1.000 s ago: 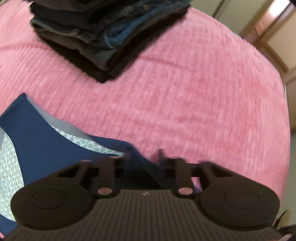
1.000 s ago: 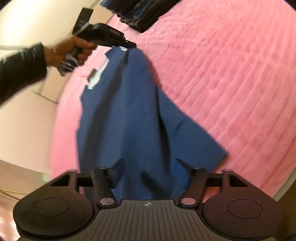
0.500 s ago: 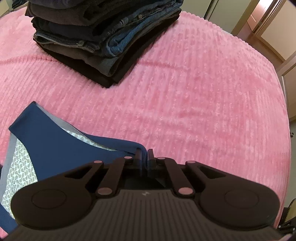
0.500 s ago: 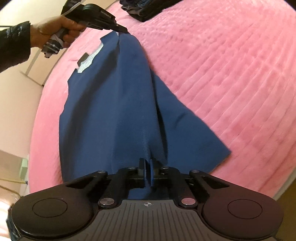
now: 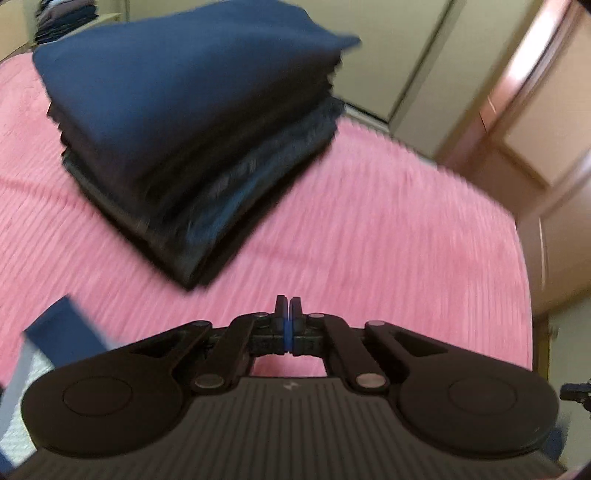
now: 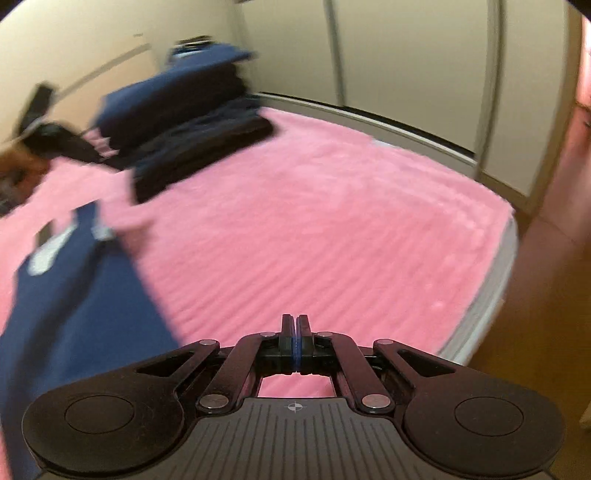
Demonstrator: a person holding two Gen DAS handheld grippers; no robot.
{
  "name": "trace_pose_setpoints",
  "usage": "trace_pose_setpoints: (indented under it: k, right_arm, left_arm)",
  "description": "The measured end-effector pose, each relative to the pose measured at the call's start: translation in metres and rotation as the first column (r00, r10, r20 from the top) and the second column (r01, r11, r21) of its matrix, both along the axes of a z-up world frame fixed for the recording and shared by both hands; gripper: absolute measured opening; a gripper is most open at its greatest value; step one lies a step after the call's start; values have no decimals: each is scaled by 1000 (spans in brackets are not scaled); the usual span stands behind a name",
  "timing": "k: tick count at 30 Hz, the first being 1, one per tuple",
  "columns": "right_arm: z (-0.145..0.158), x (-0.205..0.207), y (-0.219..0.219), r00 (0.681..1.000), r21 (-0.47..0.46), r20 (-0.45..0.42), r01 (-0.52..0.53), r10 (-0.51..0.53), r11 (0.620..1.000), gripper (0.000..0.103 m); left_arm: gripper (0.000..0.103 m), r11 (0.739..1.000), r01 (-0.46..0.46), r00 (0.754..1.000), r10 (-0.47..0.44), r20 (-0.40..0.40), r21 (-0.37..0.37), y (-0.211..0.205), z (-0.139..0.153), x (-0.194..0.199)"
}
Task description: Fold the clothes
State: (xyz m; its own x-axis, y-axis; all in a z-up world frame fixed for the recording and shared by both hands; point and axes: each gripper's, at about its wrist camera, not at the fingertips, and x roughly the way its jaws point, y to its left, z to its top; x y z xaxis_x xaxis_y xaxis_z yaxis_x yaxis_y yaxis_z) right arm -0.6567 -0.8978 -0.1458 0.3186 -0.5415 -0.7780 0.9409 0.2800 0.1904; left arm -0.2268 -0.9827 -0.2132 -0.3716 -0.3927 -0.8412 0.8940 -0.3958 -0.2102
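1. Done so far: a stack of folded clothes (image 5: 192,140) sits on the pink bed (image 5: 369,221) at 11 o'clock.
2. Left to fold: the navy shirt (image 6: 74,295), at 9 o'clock.
3. Left gripper (image 5: 288,308) and right gripper (image 6: 295,326) are pressed together, each pinching a thin blue edge, seemingly the shirt's.

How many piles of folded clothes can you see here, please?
2. One tall dark pile sits on the pink bed; a smaller pile, blurred, sits far behind it. Others may be hidden.
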Motion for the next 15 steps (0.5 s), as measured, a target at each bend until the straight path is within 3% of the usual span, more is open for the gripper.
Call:
trace_pose_setpoints:
  k: [4, 8, 10, 11, 12, 13, 15]
  right_arm:
    - [-16, -4, -12, 999, 30, 33, -40, 39, 999, 0]
    - [-29, 15, -1, 994, 96, 83, -80, 72, 992, 0]
    - [-34, 28, 8, 990, 128, 99, -109, 96, 986, 2]
    - [-36, 36, 10, 987, 138, 109, -132, 117, 982, 13]
    - [-38, 45, 13, 983, 147, 119, -156, 139, 977, 38]
    - [-40, 54, 15, 978, 156, 130, -181, 161, 971, 50]
    - [-42, 72, 16, 963, 151, 147, -246, 225, 957, 53]
  left_arm:
    - [0, 999, 40, 998, -42, 37, 32, -7, -14, -20]
    - [18, 997, 39, 993, -46, 108, 60, 8, -29, -7]
    - [22, 998, 4, 988, -14, 156, 69, 20, -37, 11]
    - [22, 997, -14, 984, 1, 180, 73, 25, -41, 20]
    - [22, 996, -39, 980, 22, 199, 81, 31, -45, 31]
    - [24, 993, -70, 977, 49, 208, 93, 38, -49, 43]
    - [26, 989, -113, 970, 88, 225, 100, 52, -56, 63]
